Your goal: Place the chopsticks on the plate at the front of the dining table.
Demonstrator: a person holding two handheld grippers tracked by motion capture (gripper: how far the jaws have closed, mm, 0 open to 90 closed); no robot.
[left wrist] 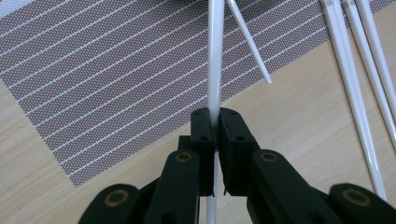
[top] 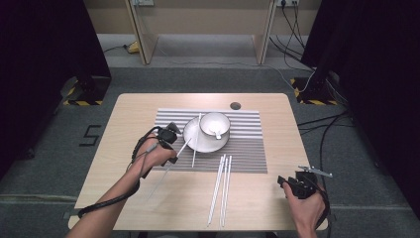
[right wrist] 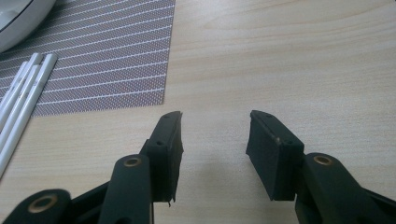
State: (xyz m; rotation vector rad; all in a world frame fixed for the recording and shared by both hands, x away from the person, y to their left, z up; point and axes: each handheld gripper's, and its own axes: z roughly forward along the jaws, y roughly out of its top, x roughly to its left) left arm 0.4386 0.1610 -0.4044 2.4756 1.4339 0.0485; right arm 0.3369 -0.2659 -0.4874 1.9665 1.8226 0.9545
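Left gripper view: left tool (left wrist: 215, 122) pinches one white chopstick (left wrist: 215, 60) between its pads, jaws pressed onto the shaft with almost no gap. The stick runs straight ahead of the tool over the striped placemat (left wrist: 102, 79); its rear end passes back under the tool body. A second loose chopstick (left wrist: 249, 42) lies just ahead and to the right of the tip, crossing close to the held one. Three more chopsticks (left wrist: 355, 84) lie farther right on the desk (left wrist: 299, 107).

High view: left tool (top: 167, 140) sits just beside the plate (top: 192, 134) carrying the bowl (top: 214, 124). Right tool (top: 297, 182) rests well apart, near the desk's near right corner; in the right gripper view its jaws are spread, nothing between them (right wrist: 215, 140).

Judgement on technique: grip appears off-centre along the stick, so expect it to swing. Keep the pinch firm, lift level, move slowly. Steer the forward end away from the neighbouring stick and the plate rim to avoid knocking either.
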